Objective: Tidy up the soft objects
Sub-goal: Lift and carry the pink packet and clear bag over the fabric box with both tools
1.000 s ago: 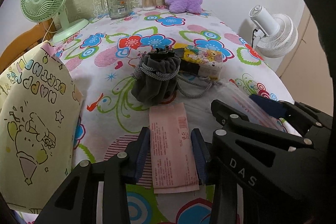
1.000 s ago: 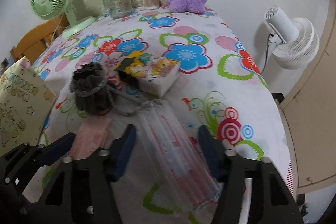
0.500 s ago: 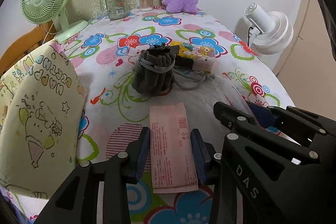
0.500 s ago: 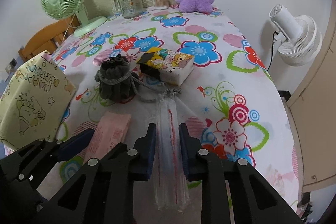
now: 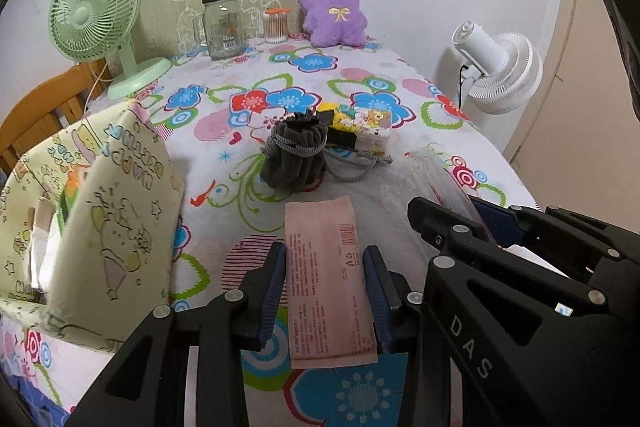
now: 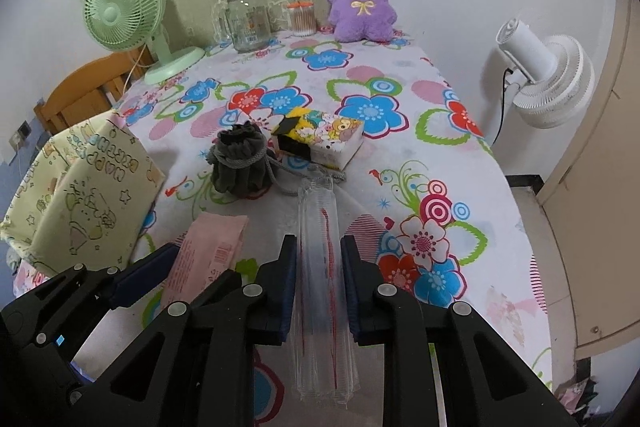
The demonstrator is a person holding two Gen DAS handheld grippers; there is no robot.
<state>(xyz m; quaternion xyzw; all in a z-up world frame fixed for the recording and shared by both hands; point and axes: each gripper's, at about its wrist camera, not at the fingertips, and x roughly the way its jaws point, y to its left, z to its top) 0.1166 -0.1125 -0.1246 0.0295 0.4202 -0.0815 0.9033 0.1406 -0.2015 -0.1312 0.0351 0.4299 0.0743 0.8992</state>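
Note:
My left gripper (image 5: 325, 277) is shut on a flat pink packet (image 5: 326, 267) and holds it above the flowered tablecloth; the packet also shows in the right wrist view (image 6: 208, 255). My right gripper (image 6: 319, 267) is shut on a clear plastic bag with red marks (image 6: 320, 267), squeezed narrow between the blue pads. A grey drawstring pouch (image 5: 294, 157) sits mid-table, also in the right wrist view (image 6: 238, 161). Behind it lies a cartoon-printed tissue pack (image 6: 320, 139). A purple plush (image 5: 334, 11) sits at the far edge.
A yellow birthday gift bag (image 5: 100, 223) stands open at the left. A green fan (image 5: 96, 15), a glass jar (image 5: 222, 25) and a cotton-swab tub (image 5: 275, 25) stand at the back. A white fan (image 6: 544, 75) stands off the table's right side.
My right gripper closed on the clear bag, squeezing it narrow. Both grippers lifted and drew back from the table with their items.

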